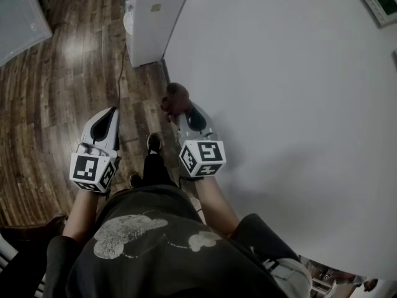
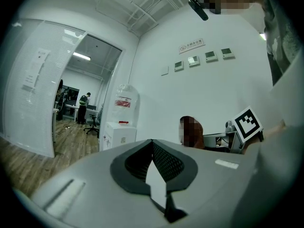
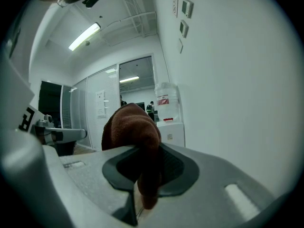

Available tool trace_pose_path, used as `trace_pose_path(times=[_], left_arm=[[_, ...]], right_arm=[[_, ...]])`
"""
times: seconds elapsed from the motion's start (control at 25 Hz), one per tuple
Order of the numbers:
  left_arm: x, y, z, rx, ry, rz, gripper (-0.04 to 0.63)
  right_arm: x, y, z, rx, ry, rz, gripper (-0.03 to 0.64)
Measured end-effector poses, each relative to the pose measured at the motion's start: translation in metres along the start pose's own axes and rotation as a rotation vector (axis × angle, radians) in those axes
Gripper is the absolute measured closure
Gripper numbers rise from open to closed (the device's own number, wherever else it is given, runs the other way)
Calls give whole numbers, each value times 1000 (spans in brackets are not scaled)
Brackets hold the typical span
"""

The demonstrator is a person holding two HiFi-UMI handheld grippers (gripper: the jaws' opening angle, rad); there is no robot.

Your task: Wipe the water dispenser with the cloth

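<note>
The white water dispenser (image 1: 155,17) stands against the wall at the top of the head view, well ahead of both grippers. Its bottle and cabinet show in the left gripper view (image 2: 121,127) and in the right gripper view (image 3: 168,120). My right gripper (image 1: 185,113) is shut on a brown cloth (image 1: 177,98); the cloth (image 3: 133,127) bulges up from between the jaws and hangs down over them. My left gripper (image 1: 111,113) is held level beside it on the left, with its jaws together (image 2: 152,144) and nothing between them.
A white wall (image 1: 279,104) runs close along my right side. Dark wood floor (image 1: 56,92) lies to the left, with a thin cable (image 1: 121,73) leading to the dispenser. A glass partition (image 2: 33,89) and a doorway with distant people stand beyond it.
</note>
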State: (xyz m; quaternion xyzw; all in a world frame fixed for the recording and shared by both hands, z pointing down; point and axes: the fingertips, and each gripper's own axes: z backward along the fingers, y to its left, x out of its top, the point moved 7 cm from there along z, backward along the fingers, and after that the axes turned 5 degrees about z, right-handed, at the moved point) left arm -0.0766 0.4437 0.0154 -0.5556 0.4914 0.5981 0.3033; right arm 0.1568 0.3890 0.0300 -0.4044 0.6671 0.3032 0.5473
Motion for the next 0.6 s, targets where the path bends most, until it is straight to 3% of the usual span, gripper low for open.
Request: trace_pose_path(times=[0.6], left_arm=[[11, 1, 20, -1, -25, 14, 575]], right_arm=[[9, 6, 17, -24, 17, 30, 560]])
